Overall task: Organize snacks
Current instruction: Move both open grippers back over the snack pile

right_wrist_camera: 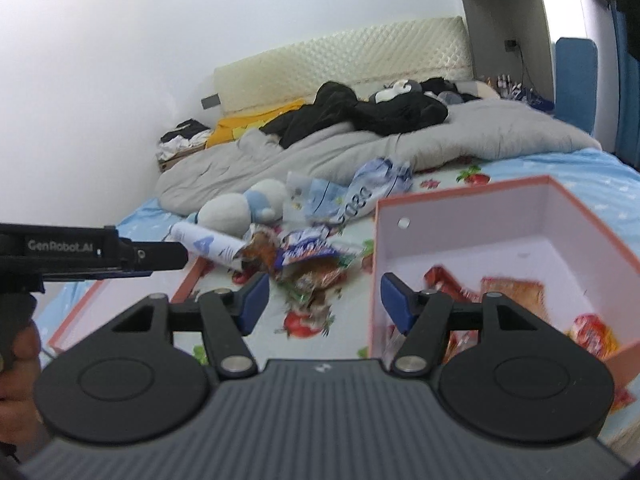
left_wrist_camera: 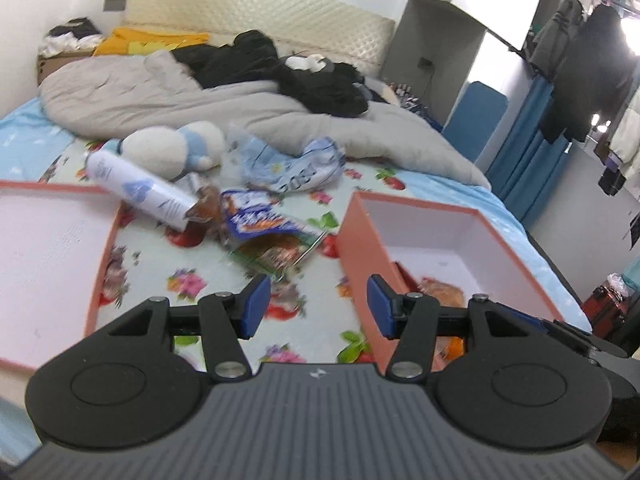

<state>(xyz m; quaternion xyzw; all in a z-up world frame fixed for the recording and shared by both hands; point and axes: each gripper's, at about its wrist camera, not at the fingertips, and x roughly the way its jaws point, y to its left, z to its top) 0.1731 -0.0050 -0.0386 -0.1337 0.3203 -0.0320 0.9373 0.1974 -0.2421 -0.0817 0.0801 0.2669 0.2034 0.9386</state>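
Lying in one heap (left_wrist_camera: pixel 260 228) mid-bed, snack packets wait between two pink boxes: shallow lid (left_wrist_camera: pixel 52 264) left, deep box (left_wrist_camera: pixel 448 240) right, several packets inside. One white tube (left_wrist_camera: pixel 140 192) lies just beyond. Left gripper (left_wrist_camera: pixel 318 306) and right gripper (right_wrist_camera: pixel 324 300) both gape, empty.

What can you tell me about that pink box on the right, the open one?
The box is an open, lidless carton, salmon pink outside and white inside, cardboard by the look of it, with a small round hole in one wall. It sits upright on the flowered sheet, right of the loose snack pile. Several red and orange snack packets lie on its floor. Nothing grips it.
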